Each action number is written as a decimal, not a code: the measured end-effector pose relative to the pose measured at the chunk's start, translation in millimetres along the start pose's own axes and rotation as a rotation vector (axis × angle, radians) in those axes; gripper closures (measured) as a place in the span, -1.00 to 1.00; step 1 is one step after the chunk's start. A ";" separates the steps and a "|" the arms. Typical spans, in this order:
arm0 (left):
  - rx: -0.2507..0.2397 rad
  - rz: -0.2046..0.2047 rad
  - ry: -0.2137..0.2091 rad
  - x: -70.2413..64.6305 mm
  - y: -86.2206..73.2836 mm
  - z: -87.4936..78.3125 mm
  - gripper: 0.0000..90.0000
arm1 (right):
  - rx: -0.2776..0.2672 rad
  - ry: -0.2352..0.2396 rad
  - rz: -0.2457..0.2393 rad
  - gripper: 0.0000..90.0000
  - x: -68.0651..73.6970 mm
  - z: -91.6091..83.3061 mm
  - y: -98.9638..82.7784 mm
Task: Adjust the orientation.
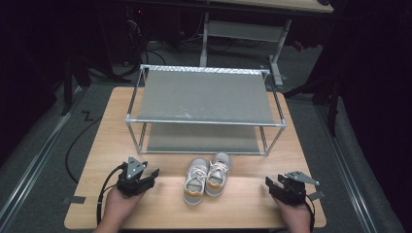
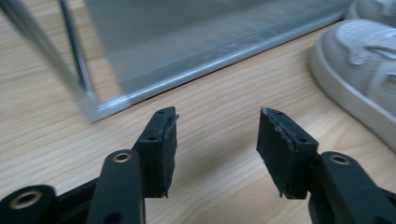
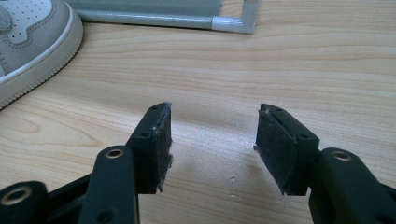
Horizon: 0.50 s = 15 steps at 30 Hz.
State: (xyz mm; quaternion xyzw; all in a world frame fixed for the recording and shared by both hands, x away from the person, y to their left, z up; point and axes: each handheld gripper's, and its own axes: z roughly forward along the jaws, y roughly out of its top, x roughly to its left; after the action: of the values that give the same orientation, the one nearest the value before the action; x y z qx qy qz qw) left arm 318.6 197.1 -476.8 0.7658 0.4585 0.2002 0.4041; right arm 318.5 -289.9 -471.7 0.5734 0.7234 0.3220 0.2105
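A pair of small grey-and-white sneakers [image 1: 206, 177] with orange heels stands side by side at the table's front middle, toes toward the rack. My left gripper [image 1: 151, 174] rests on the table to their left, jaws open and empty; in the left gripper view [image 2: 217, 140] one sneaker [image 2: 359, 60] lies at the right edge. My right gripper [image 1: 270, 184] sits to the right of the shoes, also open with nothing between its fingers. In the right gripper view [image 3: 212, 140] a sneaker's toe [image 3: 32, 32] shows at the upper left.
A two-tier metal shoe rack [image 1: 204, 121] with grey fabric shelves fills the back half of the wooden table [image 1: 243, 204]. Its lower front corners show near each gripper [image 2: 100, 107] [image 3: 233, 21]. Bare wood lies between the grippers and the shoes.
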 end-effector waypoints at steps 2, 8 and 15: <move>0.001 0.046 -0.141 -13.1 4.0 -1.9 -0.26 | -0.003 0.001 -0.008 0.02 -0.3 0.7 0.4; 0.005 0.105 -0.329 -50.4 7.0 -1.7 -0.52 | -0.008 0.001 -0.010 0.02 1.9 -0.3 1.9; 0.081 0.229 -0.332 -96.5 -0.2 26.3 -0.55 | -0.021 0.006 -0.009 0.02 1.6 -2.1 3.7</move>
State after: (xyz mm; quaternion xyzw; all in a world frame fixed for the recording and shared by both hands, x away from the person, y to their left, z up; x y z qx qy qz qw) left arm 288.2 102.3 -486.4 0.8510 0.3033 0.0971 0.4175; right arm 319.3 -288.3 -467.6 0.5668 0.7233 0.3302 0.2159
